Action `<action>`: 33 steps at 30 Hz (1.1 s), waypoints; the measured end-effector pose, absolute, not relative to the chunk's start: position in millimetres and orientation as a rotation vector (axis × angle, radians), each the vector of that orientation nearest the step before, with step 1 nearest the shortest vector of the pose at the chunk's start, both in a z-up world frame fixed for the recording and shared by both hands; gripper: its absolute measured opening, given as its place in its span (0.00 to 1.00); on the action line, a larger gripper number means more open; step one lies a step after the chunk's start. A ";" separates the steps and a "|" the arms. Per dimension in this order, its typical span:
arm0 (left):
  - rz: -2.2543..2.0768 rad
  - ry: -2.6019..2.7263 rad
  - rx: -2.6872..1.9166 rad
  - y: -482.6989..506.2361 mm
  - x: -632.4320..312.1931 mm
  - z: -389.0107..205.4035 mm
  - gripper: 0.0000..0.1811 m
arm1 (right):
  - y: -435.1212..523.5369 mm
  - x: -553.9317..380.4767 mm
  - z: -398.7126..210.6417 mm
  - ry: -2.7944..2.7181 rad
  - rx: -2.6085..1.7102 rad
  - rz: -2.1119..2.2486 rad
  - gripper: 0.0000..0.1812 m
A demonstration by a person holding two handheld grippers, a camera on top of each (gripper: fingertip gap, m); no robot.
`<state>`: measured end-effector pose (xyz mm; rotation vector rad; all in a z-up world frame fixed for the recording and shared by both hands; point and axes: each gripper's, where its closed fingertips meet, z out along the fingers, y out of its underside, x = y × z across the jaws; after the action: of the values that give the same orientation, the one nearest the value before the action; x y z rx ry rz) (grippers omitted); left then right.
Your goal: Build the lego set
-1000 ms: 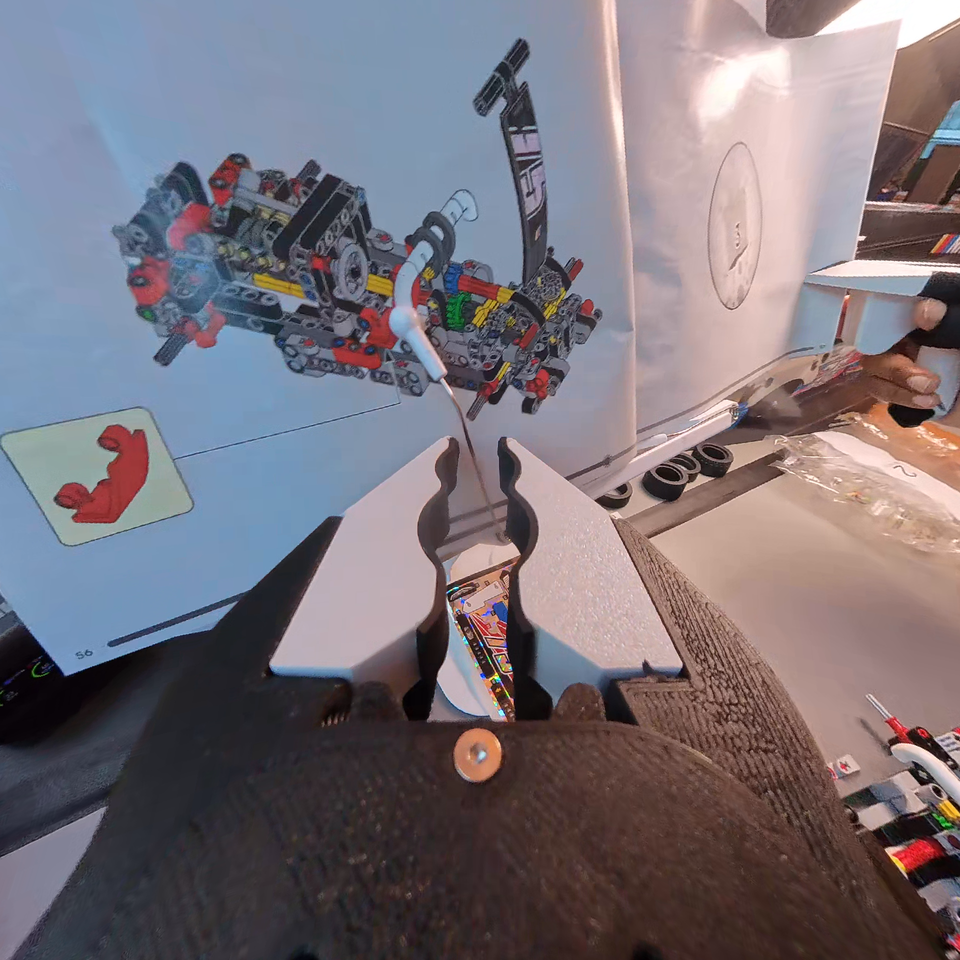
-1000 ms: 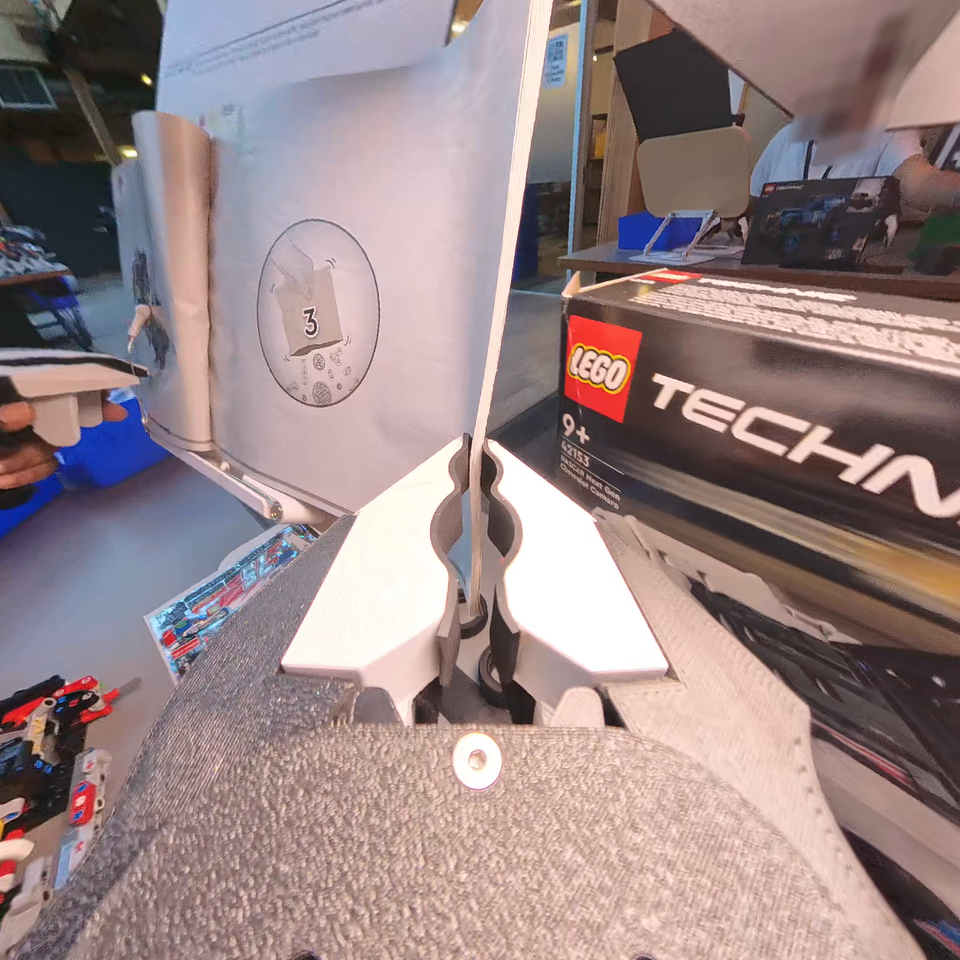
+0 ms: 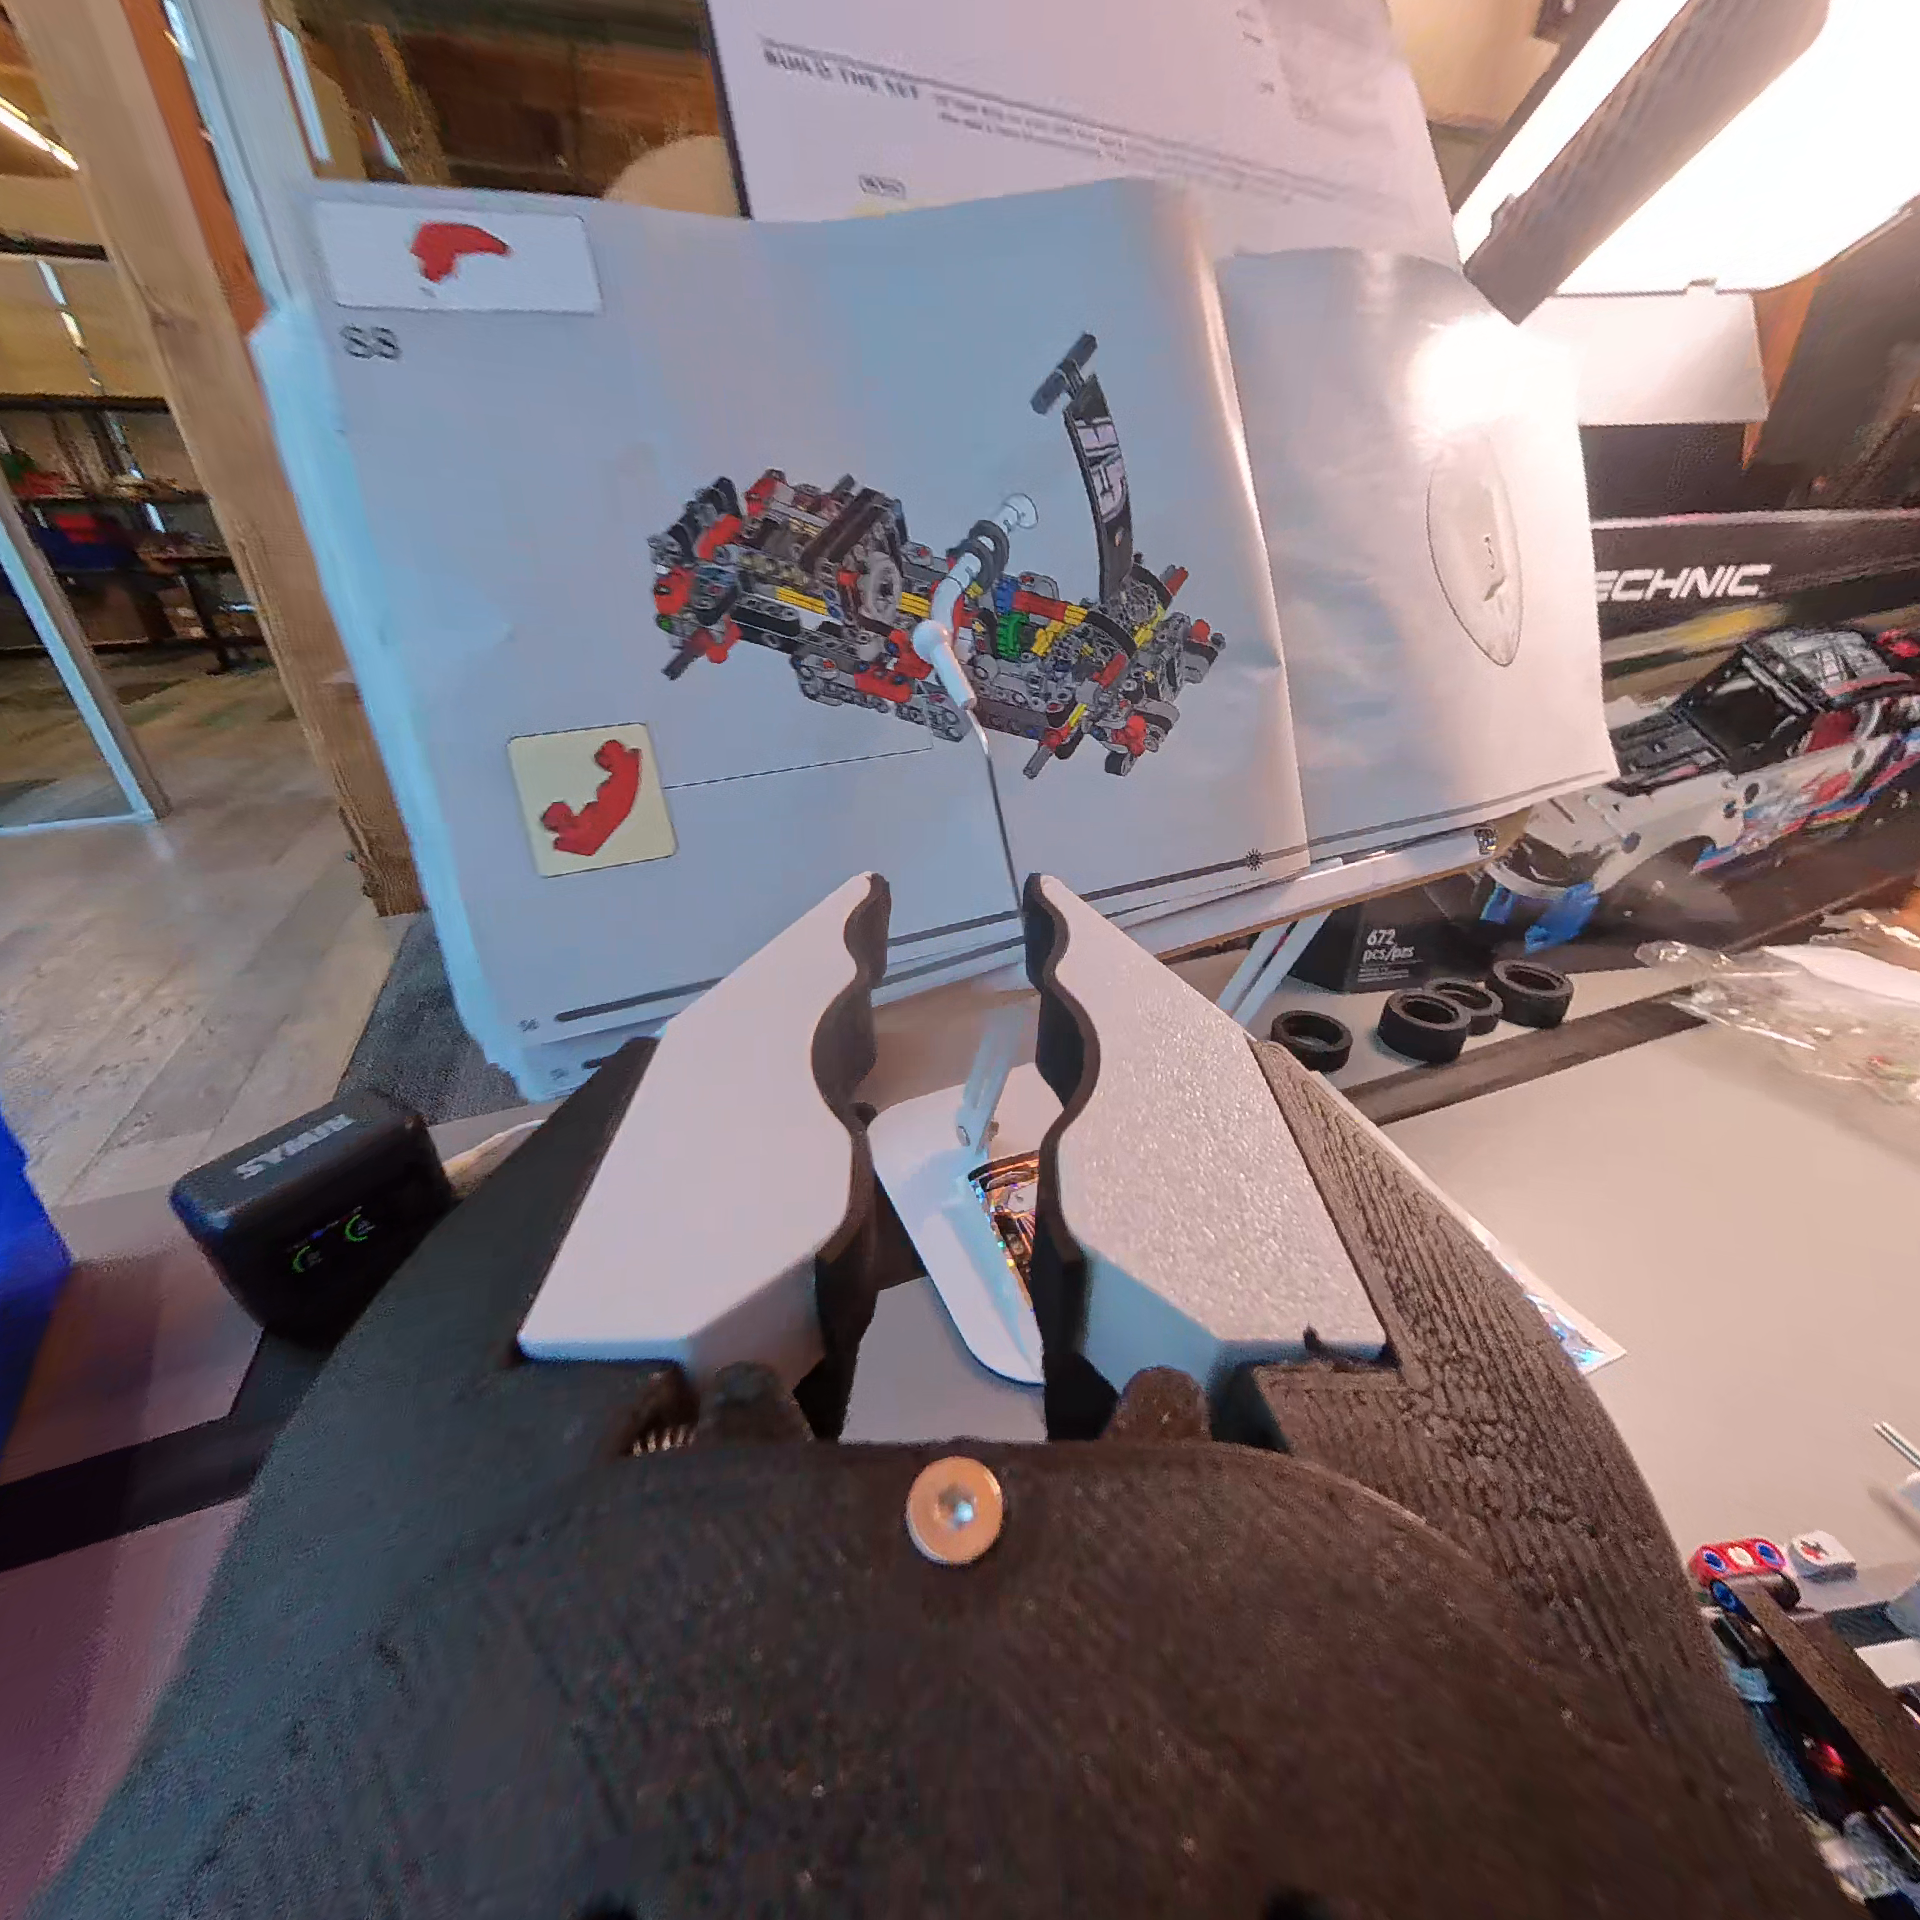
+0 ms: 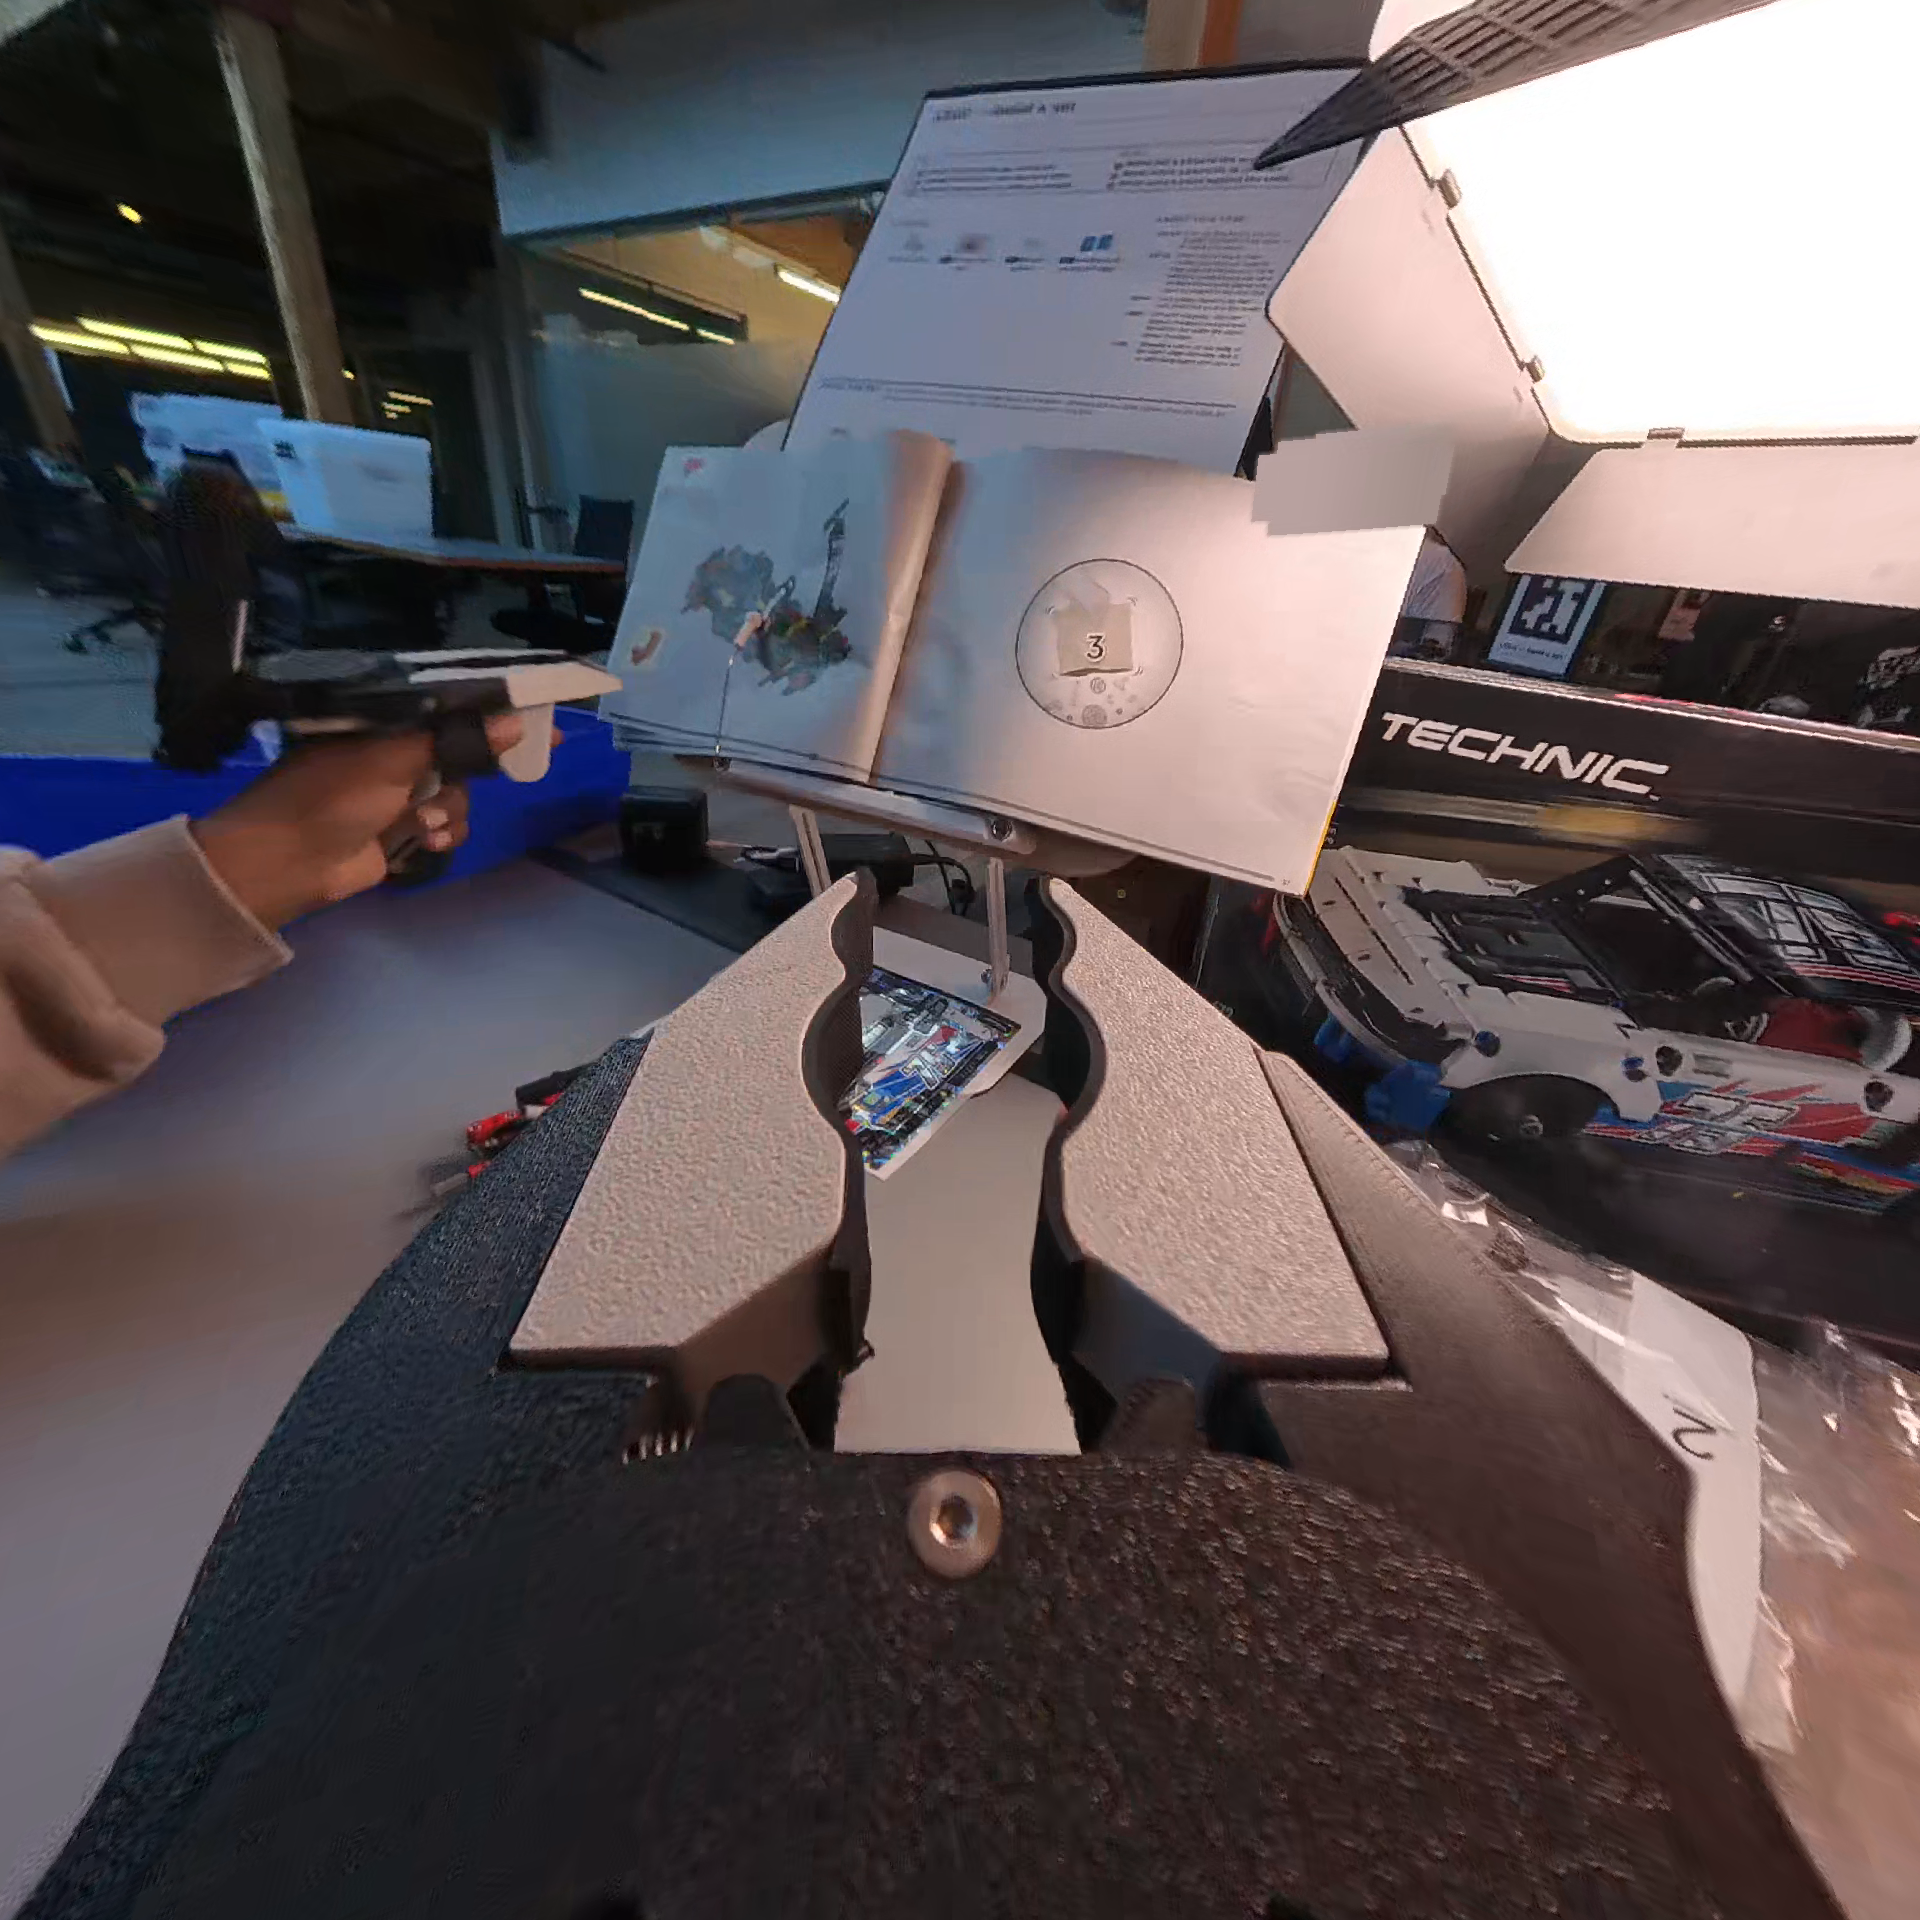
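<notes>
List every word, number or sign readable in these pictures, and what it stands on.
I will not copy writing; these bear it.
Instruction booklet: printed numbers.
Black set box: white lettering.
Small black device: a word.
Sheet behind the booklet: too blurred.
Plastic bag: one mark.

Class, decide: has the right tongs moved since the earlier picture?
Yes. The right tongs backed away from the instruction booklet on its stand, releasing the page; its jaws now stand open.
</notes>
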<state>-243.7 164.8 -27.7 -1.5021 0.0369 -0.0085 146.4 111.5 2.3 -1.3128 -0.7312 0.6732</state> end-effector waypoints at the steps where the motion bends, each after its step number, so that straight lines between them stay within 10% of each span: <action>1: -0.011 0.049 -1.526 175.4 -240.4 -27.9 0.15 | 106.3 147.4 -3.2 -0.736 -1.307 0.649 0.14; 11: -0.068 -0.044 -1.617 232.4 -239.3 -41.2 0.01 | 124.9 153.7 -47.1 -0.643 -1.342 0.615 0.09; 33: -0.118 -0.099 -1.470 202.8 -249.9 -39.8 0.09 | 145.6 175.3 -87.4 -0.525 -1.347 0.490 0.11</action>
<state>-249.9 202.8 -39.8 -1.4698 -0.0990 -0.1184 175.3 145.6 -87.4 -1.3473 -0.5250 0.4899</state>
